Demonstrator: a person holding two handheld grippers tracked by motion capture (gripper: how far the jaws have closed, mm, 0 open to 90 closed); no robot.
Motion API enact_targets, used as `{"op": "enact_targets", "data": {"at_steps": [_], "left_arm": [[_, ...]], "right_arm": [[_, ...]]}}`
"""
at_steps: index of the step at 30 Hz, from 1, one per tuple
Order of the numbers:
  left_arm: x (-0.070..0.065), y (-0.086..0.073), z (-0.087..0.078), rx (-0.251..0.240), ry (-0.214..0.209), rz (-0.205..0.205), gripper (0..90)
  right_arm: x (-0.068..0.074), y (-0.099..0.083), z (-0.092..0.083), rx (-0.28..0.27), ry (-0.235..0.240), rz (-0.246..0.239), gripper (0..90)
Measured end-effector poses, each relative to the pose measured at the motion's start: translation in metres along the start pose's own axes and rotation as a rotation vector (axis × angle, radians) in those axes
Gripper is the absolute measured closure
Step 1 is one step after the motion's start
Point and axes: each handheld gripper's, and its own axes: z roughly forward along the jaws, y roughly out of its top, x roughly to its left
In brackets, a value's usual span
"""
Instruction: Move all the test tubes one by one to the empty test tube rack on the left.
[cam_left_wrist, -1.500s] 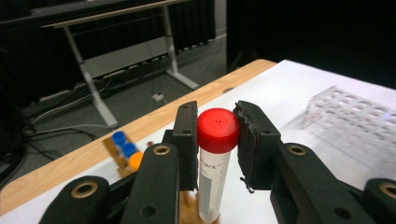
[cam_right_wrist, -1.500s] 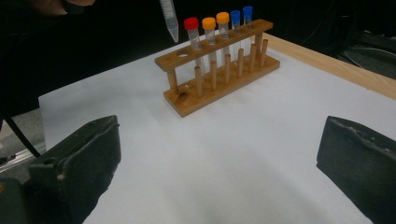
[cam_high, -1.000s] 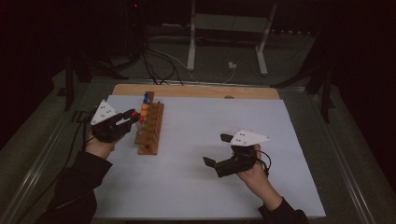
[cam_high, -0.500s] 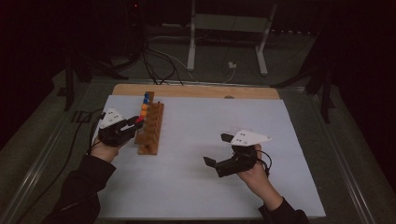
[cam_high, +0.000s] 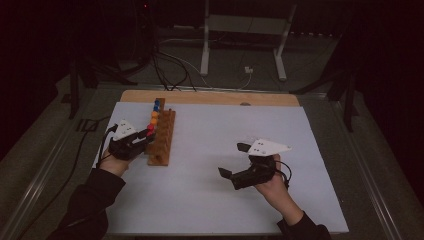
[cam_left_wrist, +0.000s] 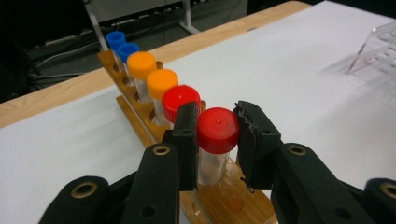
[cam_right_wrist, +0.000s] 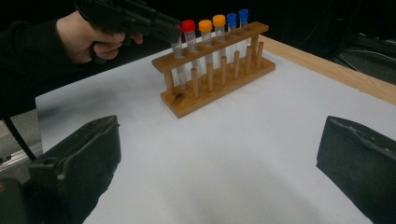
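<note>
Left gripper (cam_left_wrist: 217, 135): jaws clamped on red-capped tube (cam_left_wrist: 216, 140), seated in wooden rack (cam_left_wrist: 233, 205) beside five capped tubes. Right gripper (cam_right_wrist: 219, 163): wide open, empty.

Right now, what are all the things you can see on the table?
Red-capped tubes: two, clear with red caps, near end of the rack; the nearest sits between the left gripper's pads.
Orange-capped tubes: two, middle of the row.
Blue-capped tubes: two, far end.
Wooden rack: one, brown, left part of the table.
White sheet: one, covering the table.
Wooden board: one, pale brown, along the far edge.
Left gripper: black, shut on the nearest red-capped tube.
Right gripper: black, open, over the bare sheet.
</note>
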Motion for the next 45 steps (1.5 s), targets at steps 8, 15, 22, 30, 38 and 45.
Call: {"op": "enact_targets", "data": {"at_steps": [8,15,22,30,38,45], "left_arm": [[-0.002,-0.001,-0.003,-0.017,0.002,0.035,69.0],[-0.005,0.007,-0.015,-0.054,-0.004,0.004,35.8],[-0.024,0.021,-0.031,-0.07,-0.103,0.01,9.8],[-0.049,0.032,-0.042,-0.074,-0.271,0.041,0.5],[-0.064,0.019,-0.046,-0.065,-0.361,0.061,0.5],[-0.071,0.003,-0.048,-0.047,-0.466,0.06,0.4]], "right_arm": [[0.0,0.0,-0.001,-0.001,0.001,0.003,0.0],[-0.001,0.001,-0.003,-0.008,-0.002,0.004,0.0],[-0.004,0.001,-0.005,-0.011,-0.013,0.007,0.0],[-0.005,0.001,-0.006,-0.01,-0.018,0.01,0.0],[-0.006,-0.003,-0.004,0.004,-0.019,0.012,0.0],[-0.006,-0.007,-0.004,0.019,-0.023,0.004,0.0]]}}
